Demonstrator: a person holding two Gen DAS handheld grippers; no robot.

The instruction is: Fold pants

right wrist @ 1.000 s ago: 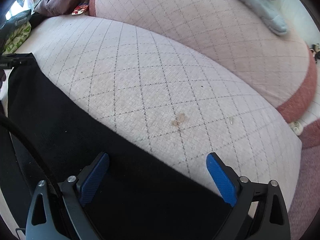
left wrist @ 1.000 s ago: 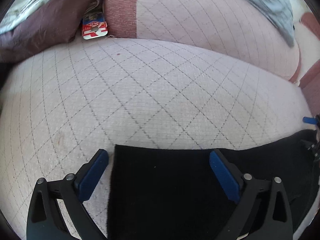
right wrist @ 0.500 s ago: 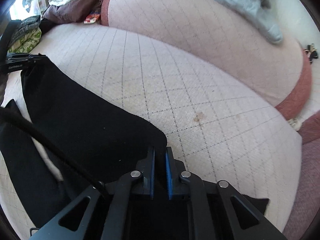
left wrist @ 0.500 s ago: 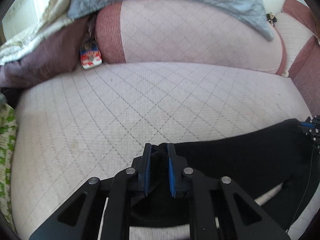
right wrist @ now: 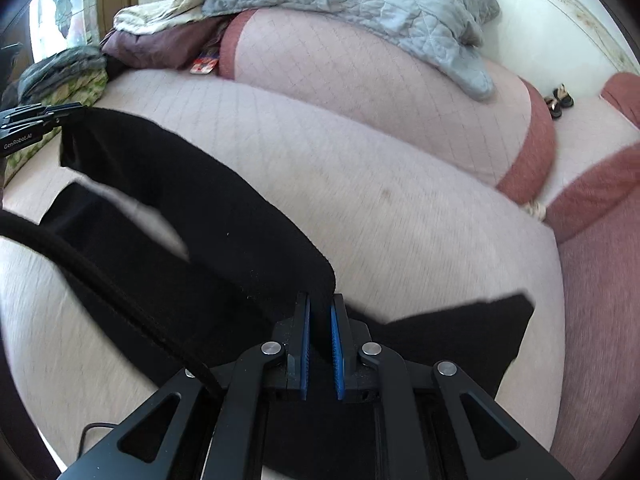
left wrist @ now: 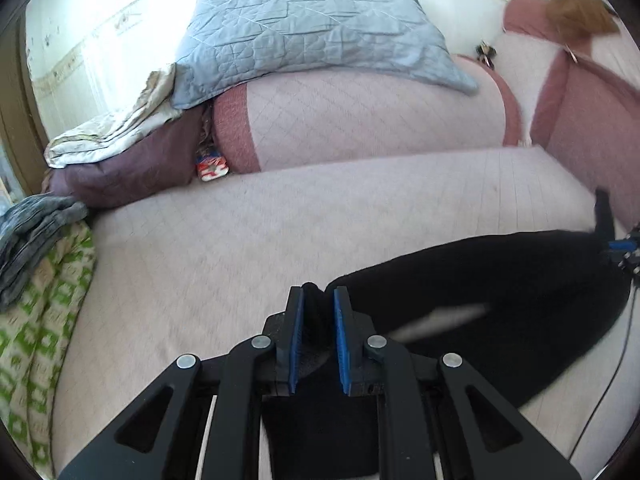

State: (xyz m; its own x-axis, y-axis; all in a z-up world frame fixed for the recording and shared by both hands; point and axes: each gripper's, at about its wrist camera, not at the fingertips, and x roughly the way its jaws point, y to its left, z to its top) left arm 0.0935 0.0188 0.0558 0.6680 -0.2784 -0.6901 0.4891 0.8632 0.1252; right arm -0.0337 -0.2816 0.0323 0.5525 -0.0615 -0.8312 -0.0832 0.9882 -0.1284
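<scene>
Black fabric pants [left wrist: 500, 280] lie partly raised over a pale pink quilted sofa seat [left wrist: 280, 220], one edge stretched between the two grippers. Left gripper [left wrist: 319, 300]: jaws together, clamped on a bunched corner of the pants; dark cloth fills the narrow gap between its blue pads [left wrist: 341, 344]. Right gripper [right wrist: 319, 308]: jaws likewise clamped on the pants, black cloth pinched between the pads. Both pairs of jaws have just been closing, each with cloth between them.

In the right wrist view the held edge runs up and left from the right gripper to the left gripper, visible at the frame's left edge. Below that raised band, more of the pants lies on the seat, with a gap of pale upholstery showing between the layers. A separate flap of black cloth lies flat to the right of the jaws. A black cable [right wrist: 100, 272] crosses the lower left of that view.

Behind the seat: matching back cushion [left wrist: 360, 120] with dusty red trim, a light blue quilted blanket [left wrist: 304, 20] draped over its top. At the left end, a dark purple cushion [left wrist: 132, 172], a cream folded cloth, a green-and-white patterned cloth [left wrist: 40, 320] and a grey knit garment [left wrist: 32, 232]. A small red-and-white packet [left wrist: 212, 165] sits in the crease between the purple cushion and the back cushion.
</scene>
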